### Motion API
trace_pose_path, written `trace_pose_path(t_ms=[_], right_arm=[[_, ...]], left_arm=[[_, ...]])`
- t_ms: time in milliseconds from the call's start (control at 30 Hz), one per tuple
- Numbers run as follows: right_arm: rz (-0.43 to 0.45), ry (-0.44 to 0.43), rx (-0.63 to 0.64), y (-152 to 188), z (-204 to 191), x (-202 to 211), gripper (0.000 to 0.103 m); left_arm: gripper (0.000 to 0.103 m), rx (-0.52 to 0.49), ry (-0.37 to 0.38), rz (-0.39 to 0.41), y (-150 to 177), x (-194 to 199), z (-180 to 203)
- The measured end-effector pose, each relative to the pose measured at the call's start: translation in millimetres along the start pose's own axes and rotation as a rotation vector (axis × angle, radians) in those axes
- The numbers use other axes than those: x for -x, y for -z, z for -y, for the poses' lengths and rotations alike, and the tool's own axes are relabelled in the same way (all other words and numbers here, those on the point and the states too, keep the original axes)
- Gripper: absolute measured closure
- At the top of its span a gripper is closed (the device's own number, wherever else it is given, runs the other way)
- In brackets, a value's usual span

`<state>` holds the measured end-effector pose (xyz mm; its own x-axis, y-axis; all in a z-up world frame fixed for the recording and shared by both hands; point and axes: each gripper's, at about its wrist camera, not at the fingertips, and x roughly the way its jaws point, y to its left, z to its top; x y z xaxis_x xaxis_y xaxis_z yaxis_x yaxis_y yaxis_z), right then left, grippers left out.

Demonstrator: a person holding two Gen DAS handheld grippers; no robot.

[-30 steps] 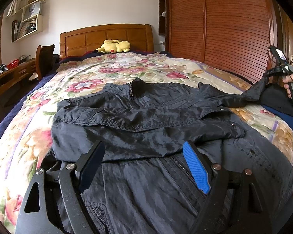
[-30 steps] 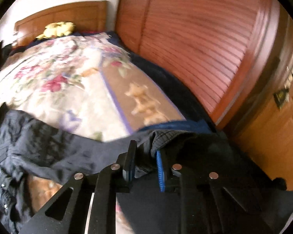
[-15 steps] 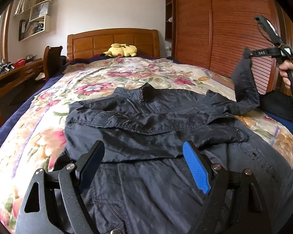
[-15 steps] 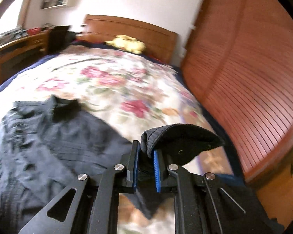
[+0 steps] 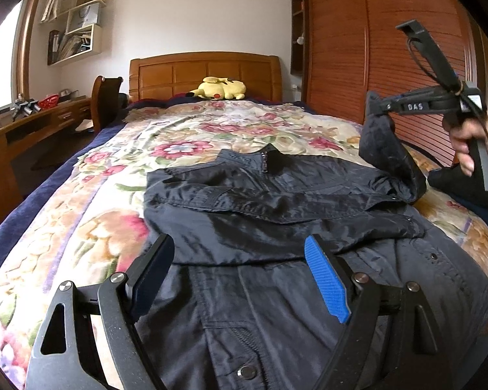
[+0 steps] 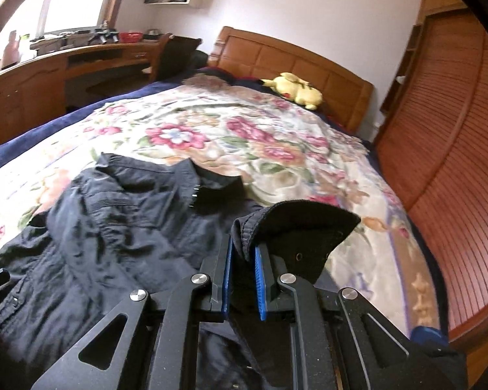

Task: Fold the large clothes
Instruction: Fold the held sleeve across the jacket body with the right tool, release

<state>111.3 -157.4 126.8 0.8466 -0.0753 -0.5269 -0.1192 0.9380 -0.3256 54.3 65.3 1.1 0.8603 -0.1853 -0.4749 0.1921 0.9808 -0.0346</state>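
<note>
A dark navy jacket (image 5: pixel 276 214) lies face up on the floral bedspread (image 5: pixel 91 221), collar toward the headboard, with one sleeve folded across its chest. My left gripper (image 5: pixel 240 256) hovers open over the jacket's lower front, nothing between its fingers. My right gripper (image 6: pixel 242 253) is shut on the cuff of the other sleeve (image 6: pixel 296 224) and holds it up above the jacket's right shoulder. In the left wrist view that right gripper (image 5: pixel 374 107) is at the upper right, held by a hand (image 5: pixel 471 139), with the sleeve (image 5: pixel 390 159) hanging from it down to the jacket.
A yellow plush toy (image 5: pixel 219 88) lies by the wooden headboard (image 5: pixel 205 71). A slatted wooden wardrobe (image 5: pixel 374 48) runs along the right of the bed. A desk (image 6: pixel 48 71) and chair (image 5: pixel 105 100) stand to the left. Dark folded clothes (image 5: pixel 455 185) sit at the bed's right edge.
My right gripper has lifted the sleeve cuff from the bed's right edge and carried it up and in toward the jacket, turning to face the headboard. My left gripper drifted back slightly, still open.
</note>
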Motion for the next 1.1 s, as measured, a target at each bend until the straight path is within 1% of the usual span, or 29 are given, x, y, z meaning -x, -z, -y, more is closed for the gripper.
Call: trace_pose_path(t_ms=[33,100,300,433,533,633,800,867,1033,1100], right_arm=[[0.001,-0.009,0.006,0,-5,0,0.091],[0.004,-0.023,0.016,-15,-6,-10,0.091],[0.052,-0.053,0.031,-38,-21,3,0.091],[0.112,-0.107,0.033,-53,-38,20,0.091],[0.130,-0.140,0.058,-55,-57,29,0.091],[0.129,-0.169,0.082,-51,-75,33,0.091],[0.099,-0.201,0.091,-41,-88,25,0.091],[0.088,-0.210,0.100,-44,-87,20,0.091],[0.068,-0.196,0.126,-50,-90,14,0.091],[0.060,-0.204,0.120,-52,-92,13,0.091]], left_arm=[[0.020,0.003,-0.002,0.000,0,1,-3],[0.020,0.003,-0.007,0.000,1,2,-5],[0.020,0.023,-0.011,0.014,-2,8,-14],[0.020,0.033,-0.015,0.015,-2,8,-18],[0.020,0.034,-0.020,0.014,-1,8,-22],[0.020,0.037,-0.026,0.017,-1,10,-23],[0.020,0.046,-0.036,0.018,0,11,-30],[0.020,0.048,-0.041,0.017,0,11,-32],[0.020,0.051,-0.046,0.016,1,11,-35],[0.020,0.050,-0.048,0.015,1,10,-35]])
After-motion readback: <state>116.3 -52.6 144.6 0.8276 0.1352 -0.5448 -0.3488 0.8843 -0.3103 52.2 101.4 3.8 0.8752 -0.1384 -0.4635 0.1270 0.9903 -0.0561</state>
